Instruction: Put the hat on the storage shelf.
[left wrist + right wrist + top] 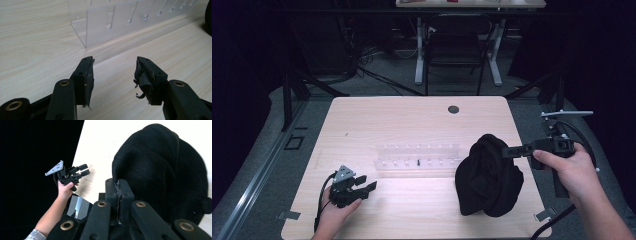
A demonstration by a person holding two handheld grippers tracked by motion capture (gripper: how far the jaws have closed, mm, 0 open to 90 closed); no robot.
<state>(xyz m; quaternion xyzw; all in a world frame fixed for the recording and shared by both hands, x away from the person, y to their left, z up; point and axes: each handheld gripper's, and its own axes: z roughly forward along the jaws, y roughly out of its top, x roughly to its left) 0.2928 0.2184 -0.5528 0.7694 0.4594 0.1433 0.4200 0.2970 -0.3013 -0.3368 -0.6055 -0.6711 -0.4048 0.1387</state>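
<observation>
While the table bears the black cloth at its right front, we pinch the cloth's top edge with the right gripper, jaws pressed together on it. It hangs bunched, long axis roughly upright. We judge spreading comes next; the left gripper waits, jaws spread, holding nothing.

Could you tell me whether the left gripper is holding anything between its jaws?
No, the left gripper has its jaws spread apart with only bare wooden table showing between them, short of the clear plastic rack.
</observation>
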